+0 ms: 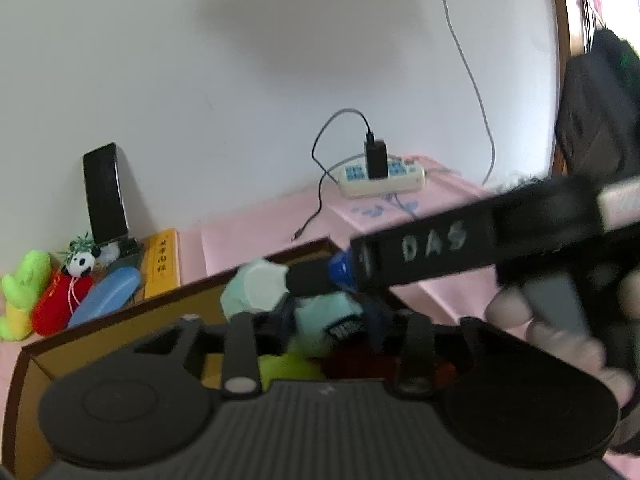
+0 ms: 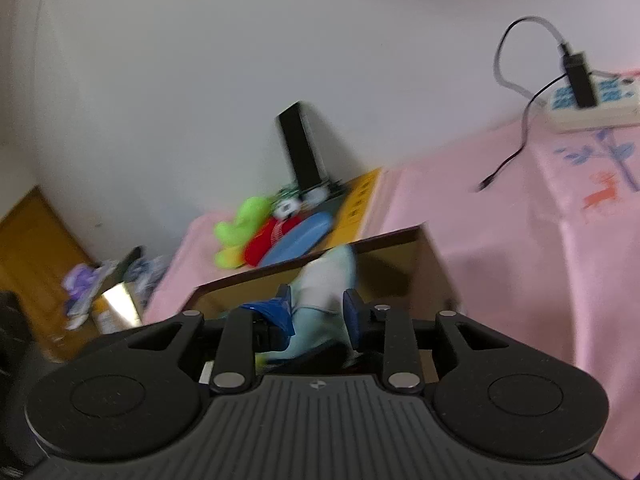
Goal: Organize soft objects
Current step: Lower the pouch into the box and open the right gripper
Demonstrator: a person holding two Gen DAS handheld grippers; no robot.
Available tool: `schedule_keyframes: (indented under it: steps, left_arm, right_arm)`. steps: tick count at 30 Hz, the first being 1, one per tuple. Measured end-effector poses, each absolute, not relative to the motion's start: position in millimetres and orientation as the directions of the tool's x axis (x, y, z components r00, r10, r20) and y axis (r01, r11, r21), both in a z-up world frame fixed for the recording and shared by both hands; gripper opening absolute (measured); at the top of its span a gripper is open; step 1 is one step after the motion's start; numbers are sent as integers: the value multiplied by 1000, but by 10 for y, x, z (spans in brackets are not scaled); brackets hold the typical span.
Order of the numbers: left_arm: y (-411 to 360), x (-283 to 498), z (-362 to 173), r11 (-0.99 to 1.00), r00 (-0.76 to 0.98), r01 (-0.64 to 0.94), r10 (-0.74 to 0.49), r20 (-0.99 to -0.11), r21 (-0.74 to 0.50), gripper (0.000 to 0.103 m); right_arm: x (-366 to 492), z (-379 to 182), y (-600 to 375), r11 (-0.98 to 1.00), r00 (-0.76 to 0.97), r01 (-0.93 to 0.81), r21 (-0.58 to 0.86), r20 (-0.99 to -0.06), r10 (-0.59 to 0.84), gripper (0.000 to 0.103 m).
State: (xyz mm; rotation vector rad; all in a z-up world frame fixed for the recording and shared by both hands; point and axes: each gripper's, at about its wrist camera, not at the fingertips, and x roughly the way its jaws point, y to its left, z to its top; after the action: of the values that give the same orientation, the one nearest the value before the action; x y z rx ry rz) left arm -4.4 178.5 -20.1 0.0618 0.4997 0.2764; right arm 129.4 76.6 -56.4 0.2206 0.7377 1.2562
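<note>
The right gripper (image 2: pixel 318 312) stood part-closed over the wooden box (image 2: pixel 404 236); its blue-padded fingers (image 2: pixel 354 312) pressed either side of a pale mint plush toy (image 2: pixel 326 280), which rose between them above the box interior; the grip appeared to bear on the toy's mid-body. In the left wrist view the same gripper (image 1: pixel 344 276) reached in from the right side, its tips against the mint plush toy (image 1: pixel 256 288), with the person's hand (image 1: pixel 560 320) behind it. The left gripper (image 1: pixel 332 332) hung over the same box; its fingertips were lost among dark and blurred shapes, so whether it was open or closed on anything could not be told.

Handling judgement: the toy looked light, soft and compressible; a firm pinch across the thickest stuffed part should hold better than a limb or edge, which would fold and slip; breakage risk appeared nil; snagging on the box rim was the likelier fault.

Inside the box (image 1: pixel 120 320), a yellow-green item (image 1: pixel 288 364) and a dark red item (image 1: pixel 360 360) lay beneath the mint toy. Beyond the far rim, well apart from the grippers, a green plush (image 2: pixel 240 224), a red plush (image 2: pixel 272 236), a small panda figure (image 1: pixel 82 264) and a blue case (image 2: pixel 300 236) lay together; a dark upright device (image 2: pixel 300 144) stood behind them against the white wall (image 2: pixel 200 60).

The supporting surface carried a pink cloth (image 2: pixel 520 240); a power strip (image 1: pixel 380 180) with a black charger (image 1: pixel 375 158) plugged in rested on a raised part of it; both views were blurred.
</note>
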Motion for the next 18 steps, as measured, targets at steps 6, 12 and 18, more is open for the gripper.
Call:
schedule_keyframes:
  steps: [6,12,18]
  left_arm:
    - [1721,-186,-115,951,835,-276,309,-455,139,59]
    - [1510,-430,-36,933,833,-318,359,-422,166,61]
    - [1117,-677,-31,904,811,-349,424,-402,248,62]
  right_arm:
    - [1267,-510,630,339,151,-779,528,-367,918,14]
    - [1129,-425,385,329,146,-777,536,-355,923,14]
    - [899,-396,90,338,153,-778,530,-362,920,14]
